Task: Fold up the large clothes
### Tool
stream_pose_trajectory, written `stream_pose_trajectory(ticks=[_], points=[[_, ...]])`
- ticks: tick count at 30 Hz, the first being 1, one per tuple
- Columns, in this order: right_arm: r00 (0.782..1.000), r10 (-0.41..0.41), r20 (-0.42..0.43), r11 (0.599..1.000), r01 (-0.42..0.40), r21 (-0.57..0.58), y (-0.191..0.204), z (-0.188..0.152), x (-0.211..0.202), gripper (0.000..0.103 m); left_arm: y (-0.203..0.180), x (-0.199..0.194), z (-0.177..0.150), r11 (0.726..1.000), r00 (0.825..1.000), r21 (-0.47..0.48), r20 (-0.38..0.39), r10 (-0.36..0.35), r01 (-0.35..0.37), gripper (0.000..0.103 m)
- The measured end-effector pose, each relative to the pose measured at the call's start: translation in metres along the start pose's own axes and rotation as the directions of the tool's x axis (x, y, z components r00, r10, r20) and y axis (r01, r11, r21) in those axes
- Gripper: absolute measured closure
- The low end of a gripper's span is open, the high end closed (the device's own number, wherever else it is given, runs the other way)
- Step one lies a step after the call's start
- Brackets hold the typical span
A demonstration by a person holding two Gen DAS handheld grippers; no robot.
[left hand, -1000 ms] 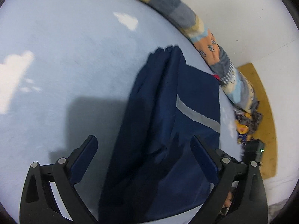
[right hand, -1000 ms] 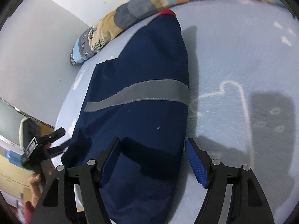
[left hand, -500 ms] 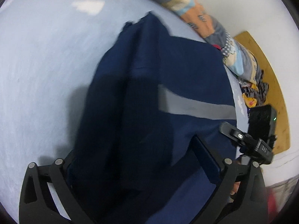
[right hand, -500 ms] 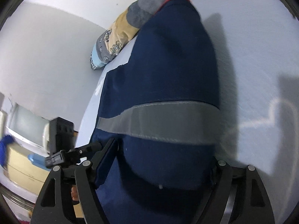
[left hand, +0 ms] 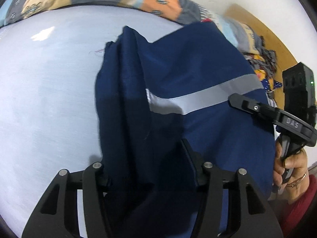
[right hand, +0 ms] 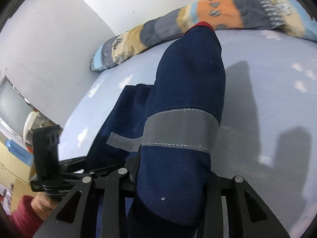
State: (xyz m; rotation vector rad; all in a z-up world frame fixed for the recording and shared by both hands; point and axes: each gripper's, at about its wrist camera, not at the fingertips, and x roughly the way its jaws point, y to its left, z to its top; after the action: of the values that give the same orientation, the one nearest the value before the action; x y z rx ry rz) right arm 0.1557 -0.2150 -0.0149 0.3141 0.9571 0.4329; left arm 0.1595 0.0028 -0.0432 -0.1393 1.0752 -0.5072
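Garment point(left hand: 198, 69), navy with a grey stripe point(left hand: 200, 99), lies on our pale blue sheet point(left hand: 49, 99) and rises toward both cameras in bunched folds. Our left gripper point(left hand: 146, 158) has its jaws narrowed around a dark gathered fold, cloth filling the gap between them. Our right gripper point(right hand: 172, 174) is clamped on the near end as well, fabric bulging up between its jaws, stripe just beyond them. Far end of the cloth reaches a patterned blanket point(right hand: 218, 13) along the wall point(right hand: 59, 29). In each view we catch the other gripper close alongside.
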Motion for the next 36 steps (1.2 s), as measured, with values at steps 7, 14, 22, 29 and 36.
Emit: stream_pose_trajectory(ticks=[7,14,22,29,36], points=[[0.986,-0.112,-0.125,0.985,0.126,0.115,-0.065,-0.018,-0.003,0.044,-0.028,0.014,-0.017,0.997,0.997,0.017,0.038,0.074,-0.075,0.042],[0.980,-0.200,0.014,0.951,0.191,0.245,-0.079,-0.023,-0.084,0.040,-0.037,-0.024,-0.040,0.972,0.965,0.054,0.143,0.218,-0.228,0.041],[0.954,-0.294,0.060,0.956,0.295,-0.006,0.017,-0.092,-0.110,0.084,-0.093,-0.051,-0.089,0.872,0.874,0.244,0.362,0.324,-0.424,0.040],[0.918,-0.381,-0.115,0.923,0.385,0.015,0.015,-0.126,-0.061,0.081,-0.046,0.005,-0.082,0.899,0.910,0.154,0.136,0.392,-0.410,0.021],[0.936,-0.338,0.101,0.941,0.336,0.037,0.036,-0.105,-0.092,0.073,-0.055,-0.047,-0.071,0.895,0.868,0.116,0.323,0.377,-0.432,0.021]])
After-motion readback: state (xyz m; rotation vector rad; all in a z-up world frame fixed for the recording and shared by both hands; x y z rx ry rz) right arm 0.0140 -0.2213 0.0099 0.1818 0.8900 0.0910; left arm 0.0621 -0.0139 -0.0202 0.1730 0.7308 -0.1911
